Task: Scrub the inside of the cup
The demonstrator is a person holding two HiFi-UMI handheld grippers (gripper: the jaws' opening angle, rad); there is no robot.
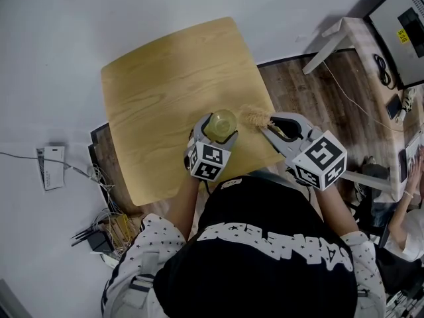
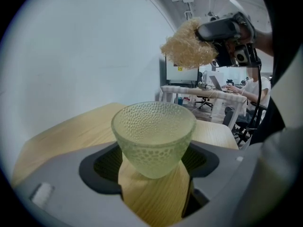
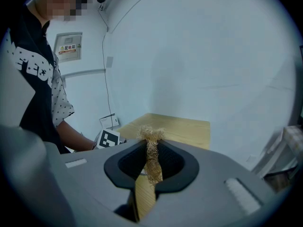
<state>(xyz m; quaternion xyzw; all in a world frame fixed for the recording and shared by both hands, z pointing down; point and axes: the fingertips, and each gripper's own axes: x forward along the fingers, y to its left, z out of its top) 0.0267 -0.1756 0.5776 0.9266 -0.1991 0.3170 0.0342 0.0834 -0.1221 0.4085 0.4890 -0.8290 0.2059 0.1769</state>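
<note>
Left tongs [image 2: 154, 171]: pinching cup [image 2: 154, 131].
Right tongs [image 3: 150, 163]: pinching scrubber [image 3: 151, 148], hovering beside cup.
Progress: both gripped; scrubbing inside not yet beginning.

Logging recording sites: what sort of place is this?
Probably an office or lab: a white desk with a dark flat monitor, a seated person working, near the light wooden table.

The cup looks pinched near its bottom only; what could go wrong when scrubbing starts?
1. The left gripper grips the cup on its narrow, tapering lower part; pushing down might make it slip or tip toward the table.
2. The right gripper pinches only a thin end of the fibre scrubber, so it could bend or pull loose.
</note>
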